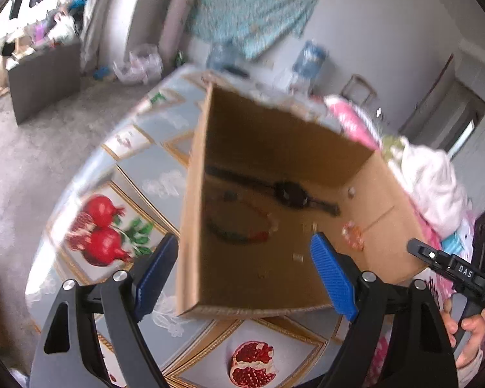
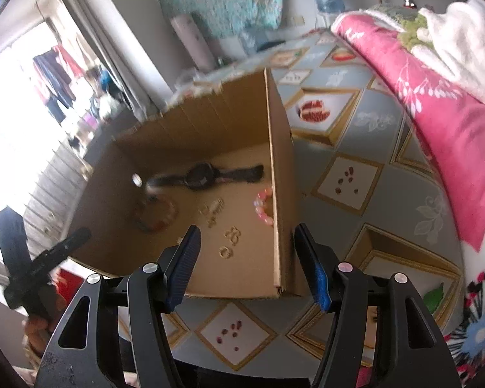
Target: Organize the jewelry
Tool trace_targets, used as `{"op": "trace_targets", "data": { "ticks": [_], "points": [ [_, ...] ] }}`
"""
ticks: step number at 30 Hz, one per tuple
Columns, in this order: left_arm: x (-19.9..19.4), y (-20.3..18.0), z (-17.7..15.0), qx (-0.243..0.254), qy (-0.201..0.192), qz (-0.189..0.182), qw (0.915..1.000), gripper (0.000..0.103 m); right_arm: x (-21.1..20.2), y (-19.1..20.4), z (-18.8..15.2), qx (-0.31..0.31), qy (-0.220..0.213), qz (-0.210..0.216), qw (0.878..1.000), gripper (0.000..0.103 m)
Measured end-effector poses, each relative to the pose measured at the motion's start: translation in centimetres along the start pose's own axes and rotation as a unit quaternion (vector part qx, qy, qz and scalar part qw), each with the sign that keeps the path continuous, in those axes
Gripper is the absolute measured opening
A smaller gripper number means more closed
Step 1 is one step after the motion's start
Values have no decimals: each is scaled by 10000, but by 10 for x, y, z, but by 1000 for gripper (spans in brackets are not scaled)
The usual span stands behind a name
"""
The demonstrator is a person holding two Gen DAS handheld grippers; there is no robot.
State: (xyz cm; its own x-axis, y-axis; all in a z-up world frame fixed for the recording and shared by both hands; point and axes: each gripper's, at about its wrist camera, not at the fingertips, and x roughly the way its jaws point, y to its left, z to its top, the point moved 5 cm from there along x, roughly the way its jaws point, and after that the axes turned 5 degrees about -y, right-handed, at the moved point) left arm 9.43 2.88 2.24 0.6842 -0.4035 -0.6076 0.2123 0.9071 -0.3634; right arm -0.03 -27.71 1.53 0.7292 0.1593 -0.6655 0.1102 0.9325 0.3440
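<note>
An open cardboard box (image 1: 194, 194) (image 2: 281, 168) stands on the table. Inside lie a black wristwatch (image 1: 289, 194) (image 2: 199, 177), a dark multicoloured bead bracelet (image 1: 239, 237) (image 2: 156, 216), a pink bead bracelet (image 1: 352, 236) (image 2: 262, 207) and several small gold pieces (image 2: 231, 236). My left gripper (image 1: 245, 238) is open at the box's near left corner, its jaws either side of the left wall. My right gripper (image 2: 249, 229) is open too, and the right wall stands between its fingers untouched. Both views are blurred.
The table (image 1: 165, 129) (image 2: 349, 161) has a grey cloth with pomegranate pictures. A pink blanket (image 2: 436, 103) and white cloth (image 1: 436, 187) lie to the right. A water bottle (image 1: 310, 58) stands behind the box. A hand (image 1: 465, 326) holds the other gripper's handle.
</note>
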Motion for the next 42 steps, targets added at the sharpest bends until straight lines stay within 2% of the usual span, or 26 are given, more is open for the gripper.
{"op": "trace_targets", "data": {
  "ticks": [2,4,6,10,11,14,15,18,19,23,27,33,36,42],
  "points": [
    [-18,-7,-1,205,-303,-26,9993,81,-16,-2,0,22,-311,-34,9995,59],
    [-41,-25,-4,624,-604,-135,9961,83,-34,-2,-3,30,-558,38,9984,59],
    [-57,-44,-10,982,-733,-296,9920,83,-49,5,-12,-62,-672,128,9976,59],
    [-79,-80,-27,1498,-776,-687,9833,94,-60,23,-36,-313,-570,288,9975,65],
    [-80,-86,-30,1627,-766,-698,9812,98,-59,29,-44,-375,-507,269,9976,68],
    [-77,-97,-36,1857,-744,-619,9778,98,-52,37,-59,-473,-381,83,9981,74],
    [-76,-97,-38,1852,-714,-580,9784,98,-47,40,-64,-515,-307,-38,9982,75],
    [-68,-95,-43,1868,-617,-72,9804,98,-38,43,-73,-636,-158,-259,9975,80],
    [-66,-93,-44,1872,-627,184,9801,98,-37,45,-75,-695,-157,-304,9970,81],
    [-64,-78,-40,1746,-712,775,9790,98,-37,50,-73,-920,-315,-546,9938,87],
    [-57,-68,-41,1786,-553,1312,9736,98,-36,51,-71,-948,-356,-688,9925,89],
    [-35,-66,-56,1833,124,1363,9735,98,-30,54,-73,-1026,-270,-862,9906,92],
    [-22,-54,-64,1596,550,1402,9756,98,-25,54,-75,-1041,-188,-899,9903,92],
    [-15,-46,-70,1385,772,1385,9776,98,-15,58,-82,-1096,32,-902,9899,93]
  ]
}}
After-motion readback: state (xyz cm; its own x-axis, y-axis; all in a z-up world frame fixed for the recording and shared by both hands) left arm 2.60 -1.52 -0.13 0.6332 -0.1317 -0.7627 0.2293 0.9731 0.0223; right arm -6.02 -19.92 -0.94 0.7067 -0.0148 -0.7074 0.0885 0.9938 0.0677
